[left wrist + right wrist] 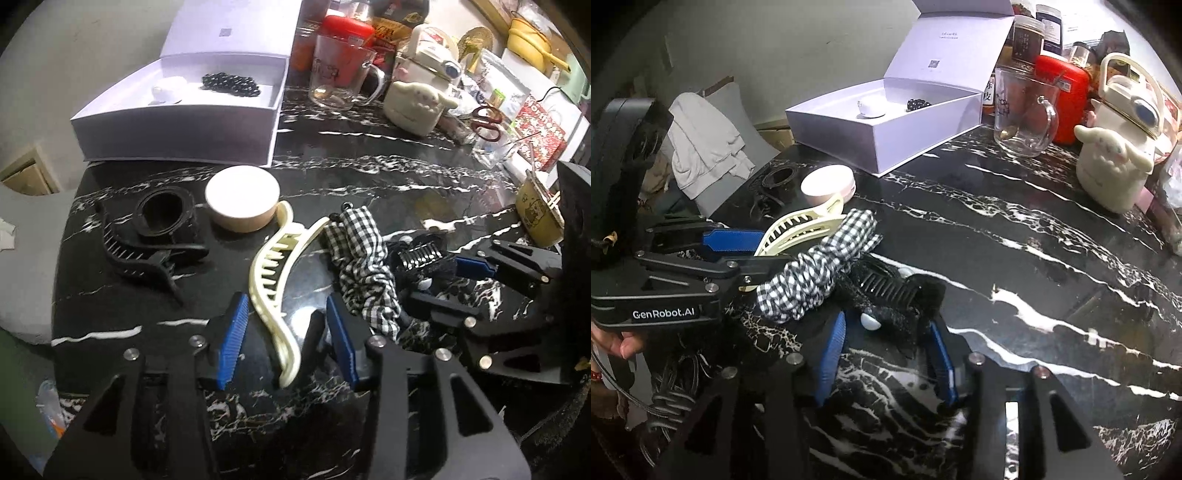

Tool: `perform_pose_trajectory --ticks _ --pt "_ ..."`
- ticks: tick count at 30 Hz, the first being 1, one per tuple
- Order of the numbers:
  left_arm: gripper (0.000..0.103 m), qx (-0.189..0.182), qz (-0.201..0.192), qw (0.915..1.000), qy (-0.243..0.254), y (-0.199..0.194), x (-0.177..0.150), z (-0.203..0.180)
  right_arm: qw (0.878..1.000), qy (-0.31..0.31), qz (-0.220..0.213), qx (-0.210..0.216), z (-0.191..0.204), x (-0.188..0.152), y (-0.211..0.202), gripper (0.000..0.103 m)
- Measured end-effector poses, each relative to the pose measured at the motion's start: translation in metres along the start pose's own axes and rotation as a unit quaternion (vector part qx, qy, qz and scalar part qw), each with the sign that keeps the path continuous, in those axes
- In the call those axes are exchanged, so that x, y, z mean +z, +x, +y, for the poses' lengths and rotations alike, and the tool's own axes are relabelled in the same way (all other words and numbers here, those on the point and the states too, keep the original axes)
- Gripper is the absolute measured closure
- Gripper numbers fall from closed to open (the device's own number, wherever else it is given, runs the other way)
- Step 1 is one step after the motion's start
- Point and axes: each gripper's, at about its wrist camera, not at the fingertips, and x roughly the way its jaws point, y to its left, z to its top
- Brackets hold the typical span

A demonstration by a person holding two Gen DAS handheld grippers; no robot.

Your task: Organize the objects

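Two grippers stood low over the black marble table (369,177). My left gripper (286,332), lower centre of its view, had its blue pads apart around the cream claw clip (273,280), not pressing it, apparently lined up for a grasp. My right gripper (886,350), lower centre, stood parted around a black clip with pearl beads (886,299), likewise unpinched. Between them lay a gingham scrunchie (816,266). Upper left in the left view: white gift box (177,129), lid up, black beads (231,84) inside, probably the intended destination. Left: black claw clip (144,258), round pink tin (242,197).
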Motion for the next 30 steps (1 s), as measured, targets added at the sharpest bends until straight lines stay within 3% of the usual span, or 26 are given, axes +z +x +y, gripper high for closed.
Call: perform_pose_trajectory --ticks 3,12,18,20,21,22,24,30 --pt "0.061 0.006 -0.002 0.9999 0.01 0.002 0.004 -0.003 1.0 -0.003 -0.005 0.0 0.0 0.0 0.0 0.043" --pt "0.061 0.001 -0.01 1.0 -0.001 0.011 0.013 0.0 1.0 -0.002 -0.009 -0.011 -0.006 0.003 0.007 0.043" --pt "0.061 0.019 -0.017 0.9995 0.018 0.016 0.016 -0.009 1.0 -0.006 -0.011 -0.01 -0.007 0.002 0.006 0.043" --pt "0.061 0.025 -0.022 0.9993 0.017 0.016 0.016 -0.009 1.0 -0.003 -0.013 -0.012 -0.008 0.003 0.006 0.06" --pt "0.066 0.027 -0.025 0.9992 0.016 0.016 0.015 -0.01 1.0 0.001 -0.014 -0.015 -0.01 0.003 0.005 0.067" --pt "0.077 0.039 -0.029 0.9987 0.018 0.016 0.014 -0.01 1.0 0.004 -0.015 -0.016 -0.011 0.002 0.005 0.074" --pt "0.082 0.052 -0.032 0.9979 0.024 0.016 0.013 -0.01 1.0 0.01 -0.017 -0.01 -0.014 0.001 0.003 0.075" --pt "0.082 0.047 -0.022 0.998 0.036 0.014 0.009 -0.014 1.0 0.02 -0.013 -0.021 -0.02 -0.003 -0.002 0.075"
